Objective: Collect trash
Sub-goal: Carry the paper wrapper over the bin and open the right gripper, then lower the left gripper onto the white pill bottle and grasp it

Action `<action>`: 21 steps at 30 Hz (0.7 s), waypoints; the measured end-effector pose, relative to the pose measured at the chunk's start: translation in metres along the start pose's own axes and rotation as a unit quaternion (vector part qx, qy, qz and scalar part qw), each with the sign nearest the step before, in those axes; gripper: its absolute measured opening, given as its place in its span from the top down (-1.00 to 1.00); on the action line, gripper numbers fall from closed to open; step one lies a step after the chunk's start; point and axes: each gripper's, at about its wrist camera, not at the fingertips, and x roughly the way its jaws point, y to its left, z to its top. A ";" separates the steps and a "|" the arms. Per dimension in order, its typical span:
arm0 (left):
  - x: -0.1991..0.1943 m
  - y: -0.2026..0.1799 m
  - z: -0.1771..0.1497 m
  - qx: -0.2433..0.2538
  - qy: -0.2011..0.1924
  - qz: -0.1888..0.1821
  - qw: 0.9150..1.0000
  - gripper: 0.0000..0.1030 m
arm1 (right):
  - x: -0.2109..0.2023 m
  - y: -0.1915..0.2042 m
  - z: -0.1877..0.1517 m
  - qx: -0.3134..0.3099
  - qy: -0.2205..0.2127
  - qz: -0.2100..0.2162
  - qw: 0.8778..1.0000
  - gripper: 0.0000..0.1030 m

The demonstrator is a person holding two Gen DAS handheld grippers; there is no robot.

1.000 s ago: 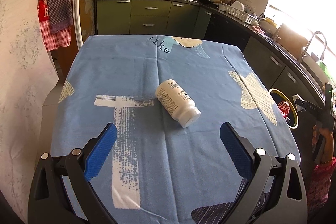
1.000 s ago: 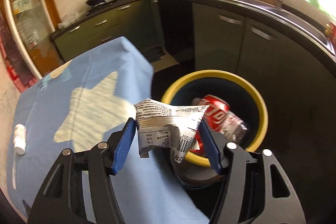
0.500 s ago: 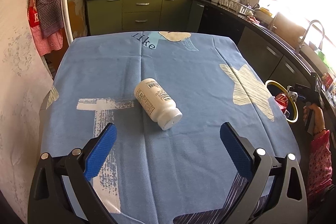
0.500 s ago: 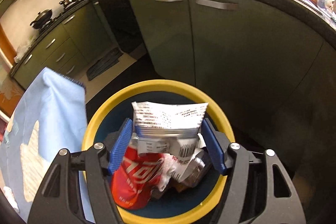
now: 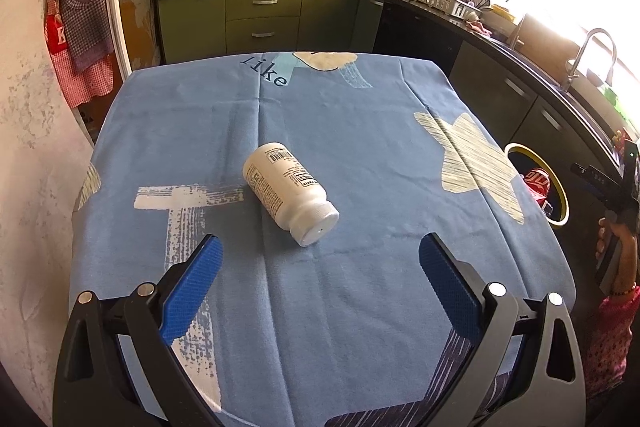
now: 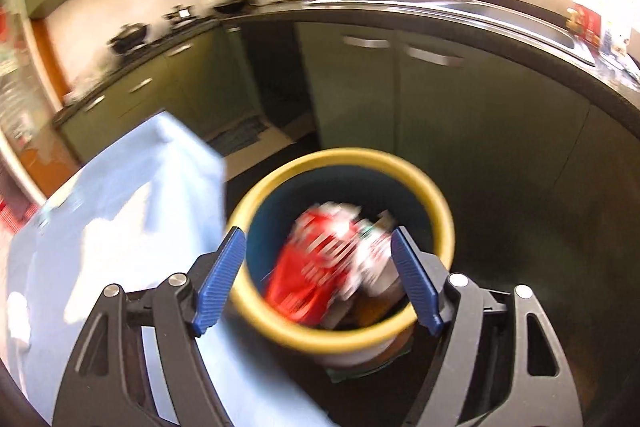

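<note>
your right gripper (image 6: 318, 277) is hanging over the yellow-rimmed bin (image 6: 438, 211), jaws spread wide with nothing between the blue pads, and the whole right wrist view is smearing with motion blur. inside the bin a red wrapper (image 6: 308, 279) and some white packaging (image 6: 374, 255) are lying in a heap, though the blur is making the print unreadable (you cannot tell how many pieces are in there). the bin's base is hiding behind its own rim, and from the left wrist view only a sliver of the bin (image 5: 558, 179) is showing past the table's edge. your left gripper (image 5: 320, 273) is hovering above the blue tablecloth (image 5: 360, 131), jaws also wide and holding nothing. just ahead of it a white pill bottle (image 5: 290, 189) is lying on its side on the cloth, long axis running diagonally, cap pointing toward the gripper and to the right, base pointing away toward the kitchen cabinets (image 5: 260, 15). its label text is too small to read.
</note>
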 end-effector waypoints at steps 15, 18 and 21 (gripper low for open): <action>0.072 0.006 0.036 -0.042 0.052 0.051 0.996 -0.89 | -0.038 0.057 -0.053 -0.063 0.021 0.083 0.994 -0.41; 0.087 0.015 0.040 -0.062 0.063 0.065 0.994 -0.89 | -0.035 0.059 -0.052 -0.063 0.023 0.091 0.994 -0.41; 0.097 0.020 0.043 -0.073 0.068 0.074 0.992 -0.88 | -0.031 0.060 -0.052 -0.064 0.026 0.098 0.993 -0.41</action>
